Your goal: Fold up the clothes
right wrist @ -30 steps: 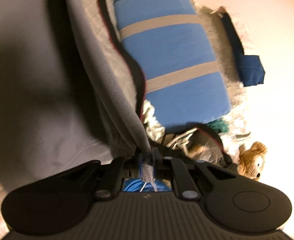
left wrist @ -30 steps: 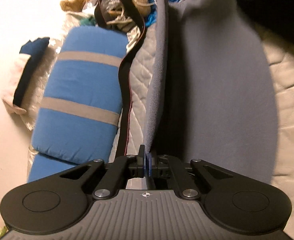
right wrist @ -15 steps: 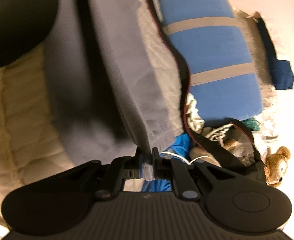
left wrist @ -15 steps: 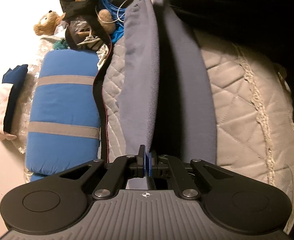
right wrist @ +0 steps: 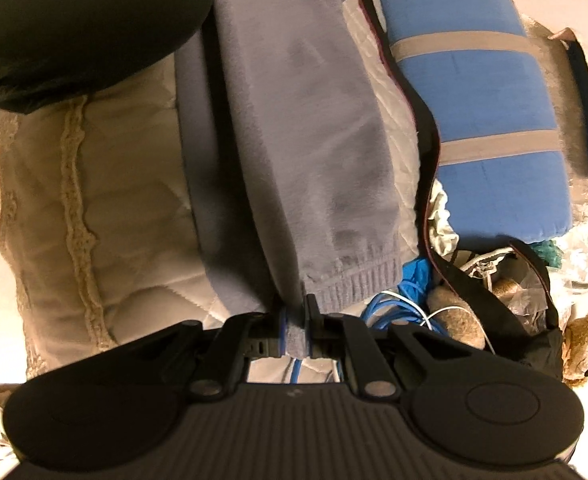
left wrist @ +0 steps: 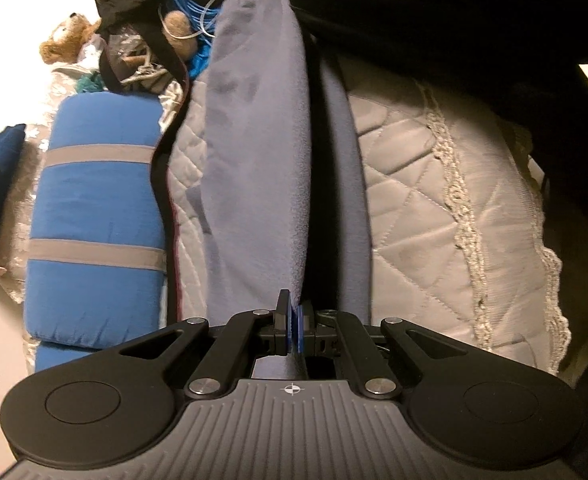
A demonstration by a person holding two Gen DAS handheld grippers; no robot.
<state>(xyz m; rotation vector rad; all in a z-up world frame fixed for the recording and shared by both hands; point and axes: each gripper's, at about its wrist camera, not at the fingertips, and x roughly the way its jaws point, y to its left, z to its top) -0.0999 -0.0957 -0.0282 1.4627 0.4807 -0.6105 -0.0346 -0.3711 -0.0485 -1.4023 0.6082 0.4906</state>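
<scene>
A grey fleece garment [left wrist: 254,160] is stretched lengthwise between my two grippers over a white quilted bedspread [left wrist: 413,200]. My left gripper [left wrist: 294,320] is shut on one end of the garment, the cloth pinched thin between its blue pads. In the right wrist view the same garment [right wrist: 305,128] runs away from me, and my right gripper [right wrist: 294,322] is shut on its ribbed hem corner. A fold of the cloth hangs down to the quilt beneath the taut edge. Dark clothing of the person [right wrist: 74,20] covers the far end.
Beside the quilt lies a rolled blue mat with grey straps [left wrist: 94,220]. A black strap [right wrist: 421,128] runs along the quilt's edge. A black bag, blue cable [right wrist: 389,312] and a teddy bear [right wrist: 585,344] are piled at one end. A lace trim [left wrist: 465,220] borders the bedspread.
Both grippers have sunk toward the bed with the garment still held. The cloth now lies lower and narrower over the quilt, and more of the lace-edged bedspread shows.
</scene>
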